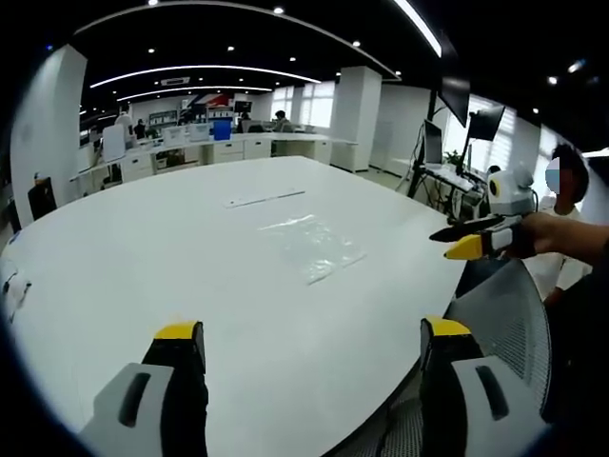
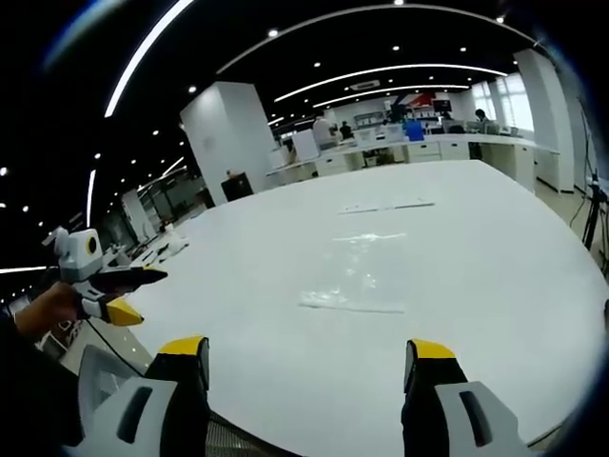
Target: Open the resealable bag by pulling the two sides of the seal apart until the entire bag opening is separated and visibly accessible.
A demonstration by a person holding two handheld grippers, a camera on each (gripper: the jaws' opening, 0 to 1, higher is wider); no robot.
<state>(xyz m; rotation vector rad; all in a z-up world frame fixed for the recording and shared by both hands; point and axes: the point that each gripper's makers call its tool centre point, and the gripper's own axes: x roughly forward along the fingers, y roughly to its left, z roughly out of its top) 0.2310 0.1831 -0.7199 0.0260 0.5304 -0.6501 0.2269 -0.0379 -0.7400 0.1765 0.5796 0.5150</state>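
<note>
A clear resealable bag (image 1: pixel 314 246) lies flat on the big white table (image 1: pixel 190 257), well ahead of both grippers. My left gripper (image 1: pixel 311 333) is open, its yellow-tipped jaws wide apart near the table's front edge with nothing between them. My right gripper (image 2: pixel 311 350) is open too and holds nothing. In the right gripper view the bag (image 2: pixel 350 276) lies past the jaws at mid table. The right gripper (image 1: pixel 471 243) reaches in from the right, off the table's edge. The left gripper (image 2: pixel 128 295) shows at the left, held in a hand.
A thin pale strip (image 1: pixel 265 199) lies on the table beyond the bag. A grey mesh chair back (image 1: pixel 504 324) stands at the table's edge below the grippers. A person (image 1: pixel 563 205) stands at the right. Desks and monitors line the room behind.
</note>
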